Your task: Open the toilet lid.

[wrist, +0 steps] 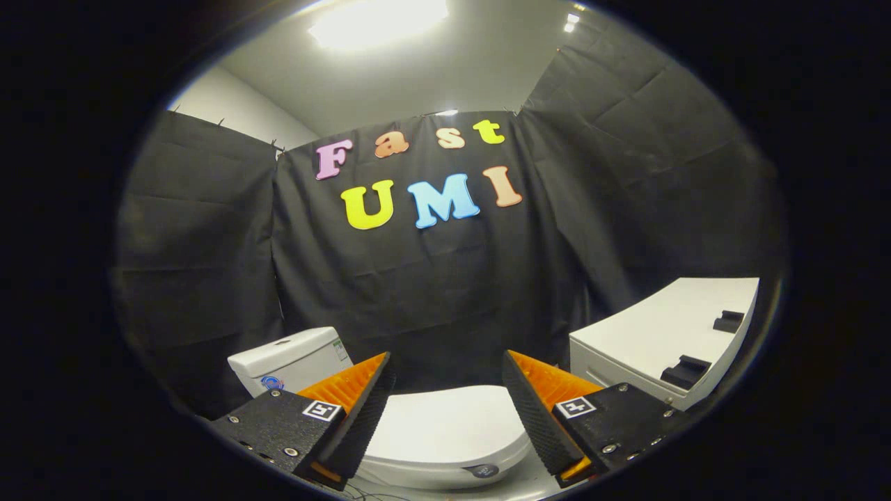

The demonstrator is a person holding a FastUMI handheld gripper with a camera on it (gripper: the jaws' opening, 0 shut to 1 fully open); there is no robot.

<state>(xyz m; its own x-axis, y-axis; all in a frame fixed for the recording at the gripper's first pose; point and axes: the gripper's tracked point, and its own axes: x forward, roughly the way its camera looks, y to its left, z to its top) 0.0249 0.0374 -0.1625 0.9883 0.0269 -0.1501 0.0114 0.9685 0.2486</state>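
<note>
A white toilet stands below and just ahead of my fingers. Its lid (pixel 445 424) lies flat and closed over the bowl, seen between the two fingers. The white tank (pixel 289 362) sits beyond the left finger, against the black cloth wall. My gripper (pixel 447 365) hovers above the lid, open wide, with nothing between its orange-and-black fingers (pixel 362 403). I see no contact between the fingers and the lid.
A white cabinet or table (pixel 661 334) stands to the right of the toilet, with two black blocks (pixel 686 371) on its top. Black cloth walls close in the booth behind and on both sides. A ceiling light glows overhead.
</note>
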